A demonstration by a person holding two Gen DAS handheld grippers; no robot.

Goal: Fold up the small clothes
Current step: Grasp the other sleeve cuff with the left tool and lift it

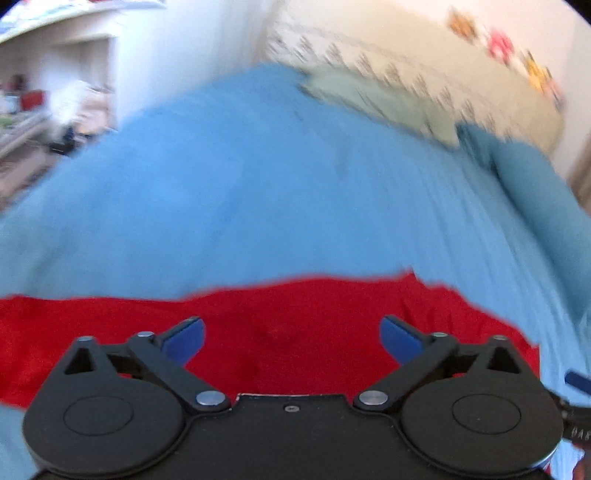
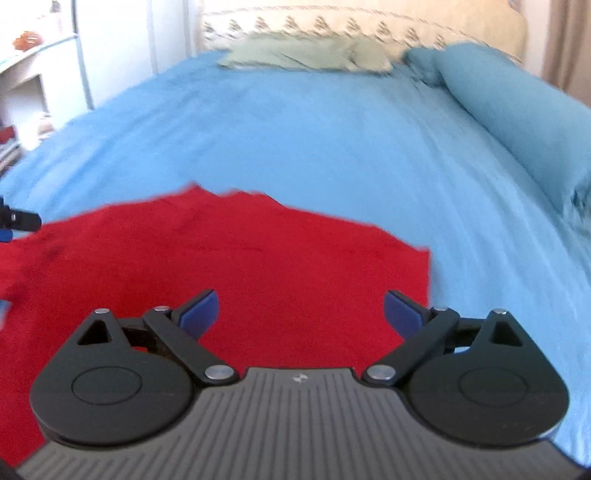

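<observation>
With the left gripper (image 1: 291, 338) and right gripper (image 2: 301, 314) both spread wide and empty, a release between folds is judged, and an edge of the red garment (image 2: 229, 258) at lower frame is to be regrasped next.

A wide bed (image 2: 295, 122) covered with a blue sheet filled most of the room. At its far end lay a pale green pillow (image 2: 306, 55) and, beside it, a long blue bolster (image 2: 517, 107), both against a cream headboard (image 2: 369, 26) with a dark repeating pattern. White shelves (image 1: 55, 74) stood to the left, a beige curtain (image 2: 569, 44) hung at the right, and soft daylight lit the pale walls.
</observation>
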